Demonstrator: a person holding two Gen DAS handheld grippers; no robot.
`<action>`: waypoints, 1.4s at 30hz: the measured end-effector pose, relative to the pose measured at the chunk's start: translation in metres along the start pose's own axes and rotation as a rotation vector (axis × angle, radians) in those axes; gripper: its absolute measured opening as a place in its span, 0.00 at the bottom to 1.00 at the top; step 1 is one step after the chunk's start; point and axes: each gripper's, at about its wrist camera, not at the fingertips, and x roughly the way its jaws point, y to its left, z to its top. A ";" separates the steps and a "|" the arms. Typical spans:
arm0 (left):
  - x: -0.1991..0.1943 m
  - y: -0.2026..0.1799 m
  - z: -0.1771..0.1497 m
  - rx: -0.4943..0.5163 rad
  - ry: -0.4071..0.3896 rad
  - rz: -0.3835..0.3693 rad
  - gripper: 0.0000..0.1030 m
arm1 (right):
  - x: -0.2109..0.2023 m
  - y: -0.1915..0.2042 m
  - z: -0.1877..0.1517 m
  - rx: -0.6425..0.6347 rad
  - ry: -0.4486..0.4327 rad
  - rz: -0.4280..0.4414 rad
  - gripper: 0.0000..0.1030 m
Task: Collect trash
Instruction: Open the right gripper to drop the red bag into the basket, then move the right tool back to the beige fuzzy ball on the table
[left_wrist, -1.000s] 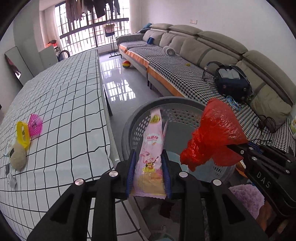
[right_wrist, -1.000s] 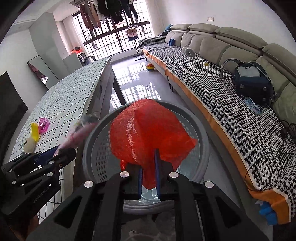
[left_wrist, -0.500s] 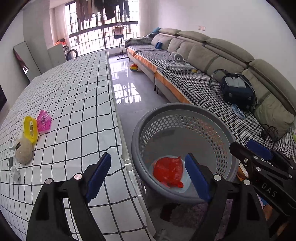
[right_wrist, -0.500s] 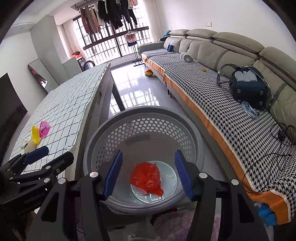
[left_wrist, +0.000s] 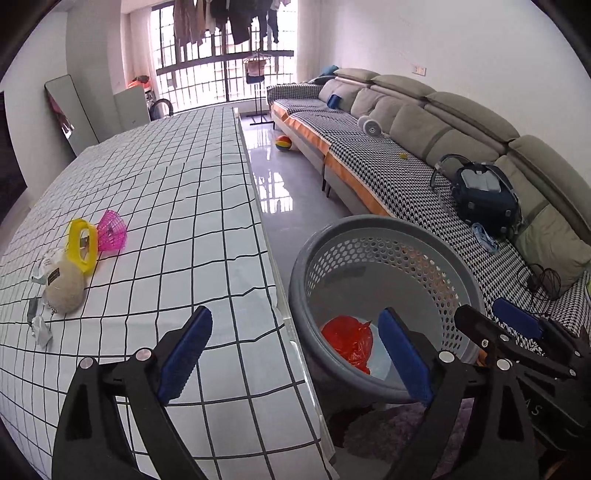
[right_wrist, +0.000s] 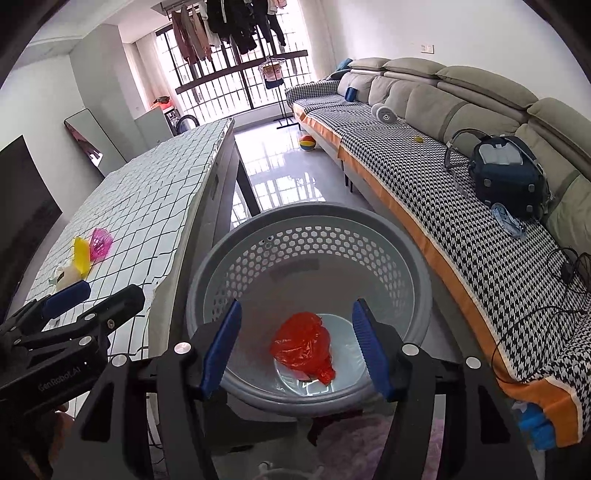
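Observation:
A grey perforated basket stands on the floor beside the table. A red plastic bag lies at its bottom. My left gripper is open and empty over the table edge and the basket's left rim. My right gripper is open and empty above the basket. On the checked tablecloth at the left lie a yellow ring, a pink mesh cup, a beige pouch and crumpled wrappers. The pink snack packet is not visible.
A long sofa with a dark backpack runs along the right. A colourful ball lies on the shiny floor. A purple fluffy thing sits under the basket. A mirror leans at the far left.
One second ago my left gripper held a pink snack packet and my right held the red bag over the basket. Both opened; the red bag now lies in the basket. Both grippers drew back slightly.

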 end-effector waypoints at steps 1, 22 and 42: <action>-0.001 0.003 0.000 -0.006 -0.003 0.002 0.89 | 0.000 0.002 0.000 -0.004 -0.002 0.003 0.60; -0.043 0.144 -0.015 -0.205 -0.042 0.192 0.93 | 0.026 0.116 -0.002 -0.180 0.023 0.162 0.67; -0.067 0.304 -0.065 -0.406 -0.013 0.459 0.93 | 0.059 0.265 0.018 -0.431 0.063 0.332 0.70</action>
